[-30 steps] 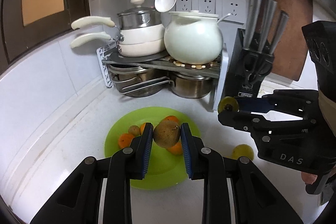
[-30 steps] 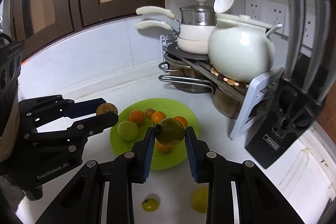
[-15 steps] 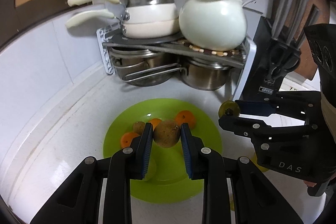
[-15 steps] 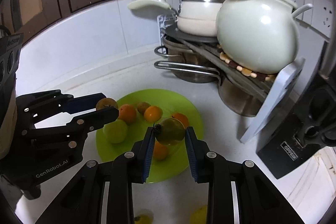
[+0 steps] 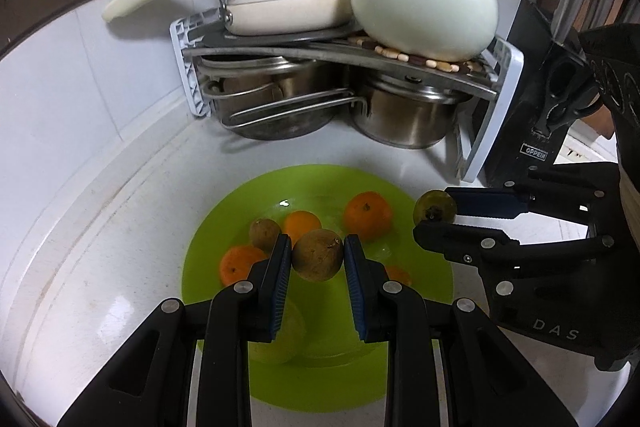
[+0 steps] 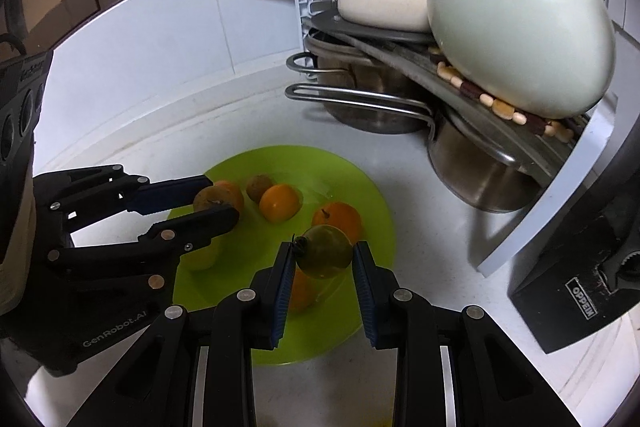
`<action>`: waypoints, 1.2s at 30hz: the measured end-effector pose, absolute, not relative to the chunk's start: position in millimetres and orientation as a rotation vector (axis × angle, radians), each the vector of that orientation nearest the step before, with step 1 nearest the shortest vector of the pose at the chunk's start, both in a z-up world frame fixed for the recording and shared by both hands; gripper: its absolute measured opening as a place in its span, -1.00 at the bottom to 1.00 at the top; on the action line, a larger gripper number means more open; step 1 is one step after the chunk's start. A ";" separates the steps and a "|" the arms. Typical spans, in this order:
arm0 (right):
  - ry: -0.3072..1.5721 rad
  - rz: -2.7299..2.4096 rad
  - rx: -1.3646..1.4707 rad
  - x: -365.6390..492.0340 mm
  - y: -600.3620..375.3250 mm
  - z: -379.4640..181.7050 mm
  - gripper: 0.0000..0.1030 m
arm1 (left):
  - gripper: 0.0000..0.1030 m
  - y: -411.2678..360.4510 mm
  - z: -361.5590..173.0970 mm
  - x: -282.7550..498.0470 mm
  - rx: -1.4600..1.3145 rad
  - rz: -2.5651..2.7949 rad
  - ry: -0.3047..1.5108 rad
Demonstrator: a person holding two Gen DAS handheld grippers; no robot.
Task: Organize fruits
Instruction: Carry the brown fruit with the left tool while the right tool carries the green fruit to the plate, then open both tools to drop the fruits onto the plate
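We have brought both hands down and forward since a moment ago, so the green plate (image 5: 224, 247) now fills the lower middle of both views and the pot rack (image 5: 496, 95) looms closer behind it. Our left hand-held gripper (image 5: 318, 259) is clamped on a brown round fruit (image 5: 318, 255), and our right hand-held gripper (image 6: 324, 259) is clamped on a greenish-yellow fruit (image 6: 324, 255); both fruits hang above the plate, not yet touching it as far as we can judge. That puts us at the set-down step, with only the release left for these two. Several oranges (image 6: 279, 203) and a small brown fruit (image 6: 259, 187) already sit toward the plate's far half, leaving bare green nearer us. The two grippers are close side by side, so we should lower gently into the open near side, clear of the rim and each other.
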State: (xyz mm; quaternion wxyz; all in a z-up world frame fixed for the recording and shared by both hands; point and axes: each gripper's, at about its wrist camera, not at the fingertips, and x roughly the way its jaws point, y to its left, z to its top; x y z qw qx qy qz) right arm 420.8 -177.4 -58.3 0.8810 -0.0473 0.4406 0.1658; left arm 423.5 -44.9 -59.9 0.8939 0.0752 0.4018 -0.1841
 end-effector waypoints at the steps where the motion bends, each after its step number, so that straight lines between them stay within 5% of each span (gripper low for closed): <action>1: 0.922 0.346 -0.099 422.5 -177.1 -59.9 -0.40 | -0.47 -44.9 -61.1 424.5 0.156 -0.382 0.835; 36: 0.933 0.354 -0.090 426.6 -175.2 -61.6 -0.33 | -0.45 -38.5 -54.6 418.3 0.146 -0.358 0.816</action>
